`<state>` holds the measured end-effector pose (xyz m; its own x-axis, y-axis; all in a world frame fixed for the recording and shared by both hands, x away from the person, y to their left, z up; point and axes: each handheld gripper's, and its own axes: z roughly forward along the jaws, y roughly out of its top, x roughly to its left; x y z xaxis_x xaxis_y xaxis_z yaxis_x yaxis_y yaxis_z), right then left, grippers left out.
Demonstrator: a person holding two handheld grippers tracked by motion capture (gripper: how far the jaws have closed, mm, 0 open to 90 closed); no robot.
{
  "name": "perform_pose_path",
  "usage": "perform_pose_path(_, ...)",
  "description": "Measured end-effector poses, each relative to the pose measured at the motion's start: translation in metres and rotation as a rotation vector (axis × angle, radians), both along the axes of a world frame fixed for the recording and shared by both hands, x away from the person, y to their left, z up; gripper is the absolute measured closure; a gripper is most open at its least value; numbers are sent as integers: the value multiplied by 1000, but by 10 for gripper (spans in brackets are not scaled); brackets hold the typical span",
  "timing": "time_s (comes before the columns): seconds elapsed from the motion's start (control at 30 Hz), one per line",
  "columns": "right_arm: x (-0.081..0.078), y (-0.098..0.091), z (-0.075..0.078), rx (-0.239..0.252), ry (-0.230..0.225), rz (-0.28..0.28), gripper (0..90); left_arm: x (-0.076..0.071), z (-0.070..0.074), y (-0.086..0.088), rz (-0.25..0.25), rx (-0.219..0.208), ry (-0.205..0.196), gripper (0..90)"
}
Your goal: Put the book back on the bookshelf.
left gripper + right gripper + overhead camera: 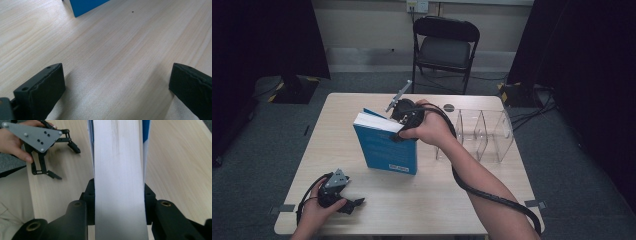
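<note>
Desk [120, 50]: pale wood-grain top, smooth, faint sheen. Book [384, 147]: smooth blue cover with slight gloss; matt white paper page block [118, 182]. Organiser [484, 132]: clear, glossy plastic. Left gripper [117, 85]: matt black pads with rough, ridged faces; flat matt grey top plate [32, 135].

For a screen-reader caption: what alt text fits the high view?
A right gripper clamps the top of an upright blue book on a wooden table, beside a clear divided organizer. The left gripper rests open near the front edge.
</note>
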<state>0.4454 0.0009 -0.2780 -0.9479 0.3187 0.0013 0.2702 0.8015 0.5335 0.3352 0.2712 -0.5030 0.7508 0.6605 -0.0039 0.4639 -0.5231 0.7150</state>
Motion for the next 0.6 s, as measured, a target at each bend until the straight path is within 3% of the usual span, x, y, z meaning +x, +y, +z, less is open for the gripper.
perform_pose_path(0.03,0,0,0,0,0,0,613,0,0,0,0,1,0,0)
perform_pose_path(0.07,-3,-2,1,-2,39,-24,613,0,0,0,-1,0,0,0)
perform_pose_path(0.17,-6,-4,1,3,60,-42,610,0,0,0,-1,2,0,0)
perform_pose_path(0.37,-7,-7,-2,28,18,-57,599,0,0,0,1,1,-1,0)
perform_pose_path(0.47,-4,-10,-5,58,49,-93,579,0,0,0,2,2,-1,0)
perform_pose_path(0.6,-2,-11,-8,62,68,-99,566,0,0,0,1,1,0,0)
